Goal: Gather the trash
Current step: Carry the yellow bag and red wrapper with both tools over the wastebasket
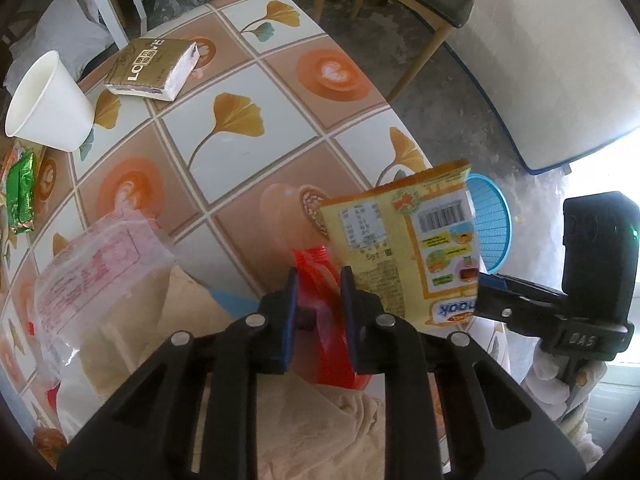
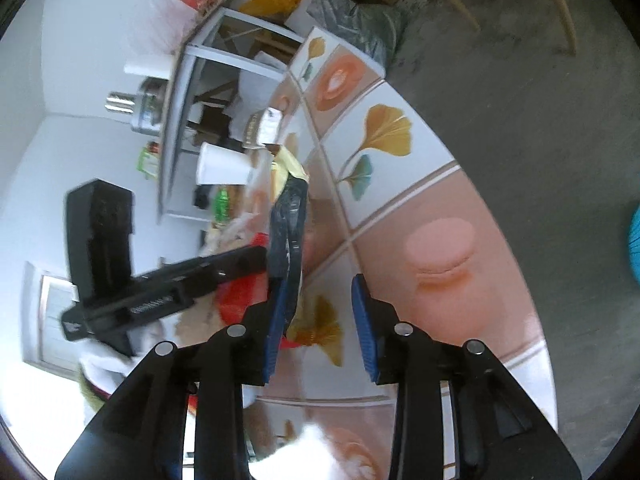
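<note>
Left gripper (image 1: 318, 300) sits nearest the lens, pointing steeply down over the patterned tablecloth (image 1: 240, 80), jaws pinched on a red plastic bag (image 1: 320, 280) lying on the beige cloth (image 1: 280, 420). Right gripper (image 2: 320, 328) has its jaws parted and nothing pressed between the pads, with the yellow snack wrapper (image 1: 412, 240) standing just beside its left finger, over the table edge. Farther back on the table: paper cup (image 1: 48, 104), tissue pack (image 1: 152, 68), green wrapper (image 1: 20, 192).

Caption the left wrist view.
Left gripper pinches a red bag beside a yellow snack packet over the patterned table.
</note>
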`<state>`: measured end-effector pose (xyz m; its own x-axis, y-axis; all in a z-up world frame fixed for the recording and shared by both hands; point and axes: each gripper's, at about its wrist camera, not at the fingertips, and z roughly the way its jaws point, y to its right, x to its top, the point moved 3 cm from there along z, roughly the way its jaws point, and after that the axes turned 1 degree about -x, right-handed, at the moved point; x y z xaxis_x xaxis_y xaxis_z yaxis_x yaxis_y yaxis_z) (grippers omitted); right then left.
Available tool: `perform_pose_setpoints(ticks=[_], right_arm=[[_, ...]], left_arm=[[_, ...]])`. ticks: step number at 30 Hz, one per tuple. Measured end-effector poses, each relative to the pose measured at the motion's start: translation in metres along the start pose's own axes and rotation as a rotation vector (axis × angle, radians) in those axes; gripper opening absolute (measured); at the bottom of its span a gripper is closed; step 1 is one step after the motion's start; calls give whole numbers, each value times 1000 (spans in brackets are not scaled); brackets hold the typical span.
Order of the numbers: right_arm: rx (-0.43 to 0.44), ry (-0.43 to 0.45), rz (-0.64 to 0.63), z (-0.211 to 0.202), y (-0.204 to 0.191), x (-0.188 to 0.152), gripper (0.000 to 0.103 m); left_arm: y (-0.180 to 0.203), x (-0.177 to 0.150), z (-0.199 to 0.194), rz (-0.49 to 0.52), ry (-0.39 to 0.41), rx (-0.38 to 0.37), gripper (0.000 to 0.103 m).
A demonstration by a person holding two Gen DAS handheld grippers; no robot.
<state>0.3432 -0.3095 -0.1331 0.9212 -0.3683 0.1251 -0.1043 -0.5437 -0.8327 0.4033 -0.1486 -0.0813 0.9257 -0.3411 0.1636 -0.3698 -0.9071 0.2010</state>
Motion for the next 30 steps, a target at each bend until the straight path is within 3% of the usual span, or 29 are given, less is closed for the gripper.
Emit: perform_pose_setpoints(ticks=[4, 14, 20, 24, 30], right_arm=[[-31, 21, -28, -7, -3, -3, 42], [12, 40, 15, -18, 13, -4, 44], [171, 67, 61, -23, 11, -3, 44], [248, 88, 85, -29, 16, -5, 50], [152, 80, 72, -19, 17, -2, 50]], left_arm=[[0, -1, 1, 9, 1, 9, 18], [5, 0, 5, 22, -2, 6, 17], [9, -1, 8, 36, -7, 24, 17], [10, 0, 10, 38, -11, 30, 17], [14, 1, 14, 36, -12, 35, 17]])
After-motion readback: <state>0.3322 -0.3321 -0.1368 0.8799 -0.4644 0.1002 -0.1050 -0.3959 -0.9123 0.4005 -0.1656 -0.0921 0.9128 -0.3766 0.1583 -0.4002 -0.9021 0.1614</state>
